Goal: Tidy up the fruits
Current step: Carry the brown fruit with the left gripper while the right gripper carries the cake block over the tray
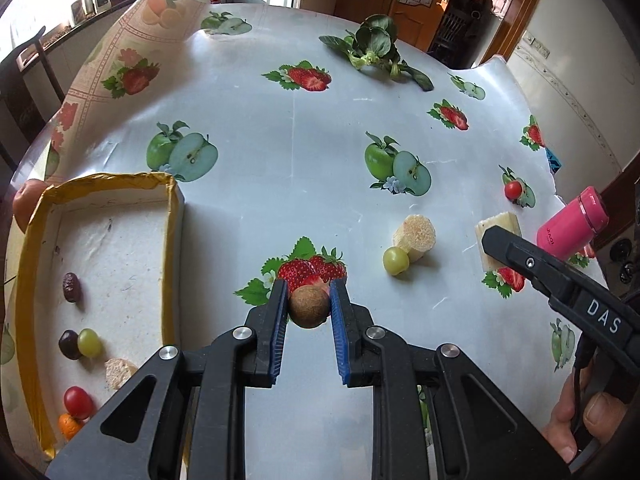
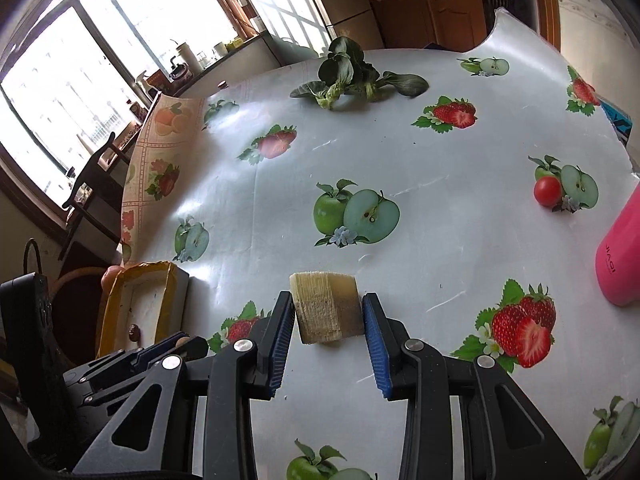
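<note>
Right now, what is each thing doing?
Left gripper: shut on brown fruit.
Right gripper: shut on cane chunk.
Box: open, fruits inside.
Green grape: on table, touching cut chunk.
Tomato: loose on table.
Pink bottle: lying tipped.
Greens: lying on table.

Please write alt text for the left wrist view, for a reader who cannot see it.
The left gripper holds a small round brown fruit above a fruit-print tablecloth. At the left, a yellow-rimmed tray contains grapes, a tomato and other pieces; a green grape lies at the right.
</note>
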A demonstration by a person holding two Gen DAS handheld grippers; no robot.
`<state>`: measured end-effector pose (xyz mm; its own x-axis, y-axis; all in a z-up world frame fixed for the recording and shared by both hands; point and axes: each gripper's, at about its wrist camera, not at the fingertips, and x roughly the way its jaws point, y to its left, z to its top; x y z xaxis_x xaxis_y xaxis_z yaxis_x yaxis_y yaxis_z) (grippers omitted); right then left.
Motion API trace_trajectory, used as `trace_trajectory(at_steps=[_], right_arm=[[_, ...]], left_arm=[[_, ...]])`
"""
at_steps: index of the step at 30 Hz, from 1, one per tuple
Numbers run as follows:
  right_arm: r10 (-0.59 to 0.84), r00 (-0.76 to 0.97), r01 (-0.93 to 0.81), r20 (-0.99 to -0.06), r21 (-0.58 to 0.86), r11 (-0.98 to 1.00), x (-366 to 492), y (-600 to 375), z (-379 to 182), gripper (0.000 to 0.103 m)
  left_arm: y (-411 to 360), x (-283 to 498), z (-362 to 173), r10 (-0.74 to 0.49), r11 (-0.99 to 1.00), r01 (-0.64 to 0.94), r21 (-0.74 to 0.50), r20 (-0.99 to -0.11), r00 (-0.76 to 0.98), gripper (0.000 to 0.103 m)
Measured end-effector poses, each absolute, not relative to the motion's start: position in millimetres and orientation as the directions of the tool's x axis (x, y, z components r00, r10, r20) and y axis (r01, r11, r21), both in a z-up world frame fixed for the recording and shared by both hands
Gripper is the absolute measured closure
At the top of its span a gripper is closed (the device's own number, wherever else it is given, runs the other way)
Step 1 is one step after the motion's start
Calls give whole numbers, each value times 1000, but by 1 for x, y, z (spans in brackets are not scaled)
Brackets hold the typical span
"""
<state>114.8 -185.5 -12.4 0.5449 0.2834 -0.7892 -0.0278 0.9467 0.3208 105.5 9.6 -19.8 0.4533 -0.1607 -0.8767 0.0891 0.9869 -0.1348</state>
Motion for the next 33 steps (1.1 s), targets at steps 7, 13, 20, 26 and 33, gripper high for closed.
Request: trace_trajectory(at_steps=[7, 13, 20, 26, 33], right_arm=[[313, 547, -78, -776, 325, 942, 82, -163, 4, 68], [332, 551, -119, -766, 321, 940, 63, -145, 17, 68], [354, 547, -165, -759, 317, 934, 50, -124, 25, 68], [367, 539, -197, -758, 310, 930, 43, -106, 28, 68], [374, 533, -220, -759, 303, 927, 40, -87, 29, 68]], left_arm=[[31, 80, -2, -128, 992, 47, -121, -864, 486, 85], [48, 63, 8, -107, 993, 13, -116, -856, 506, 85], [68, 50, 16, -86, 993, -23, -115, -850, 520, 85], [85, 43, 18, -77, 992, -47, -119, -847, 525, 85], [103, 40, 17, -71, 990, -67, -124, -848, 526, 85]])
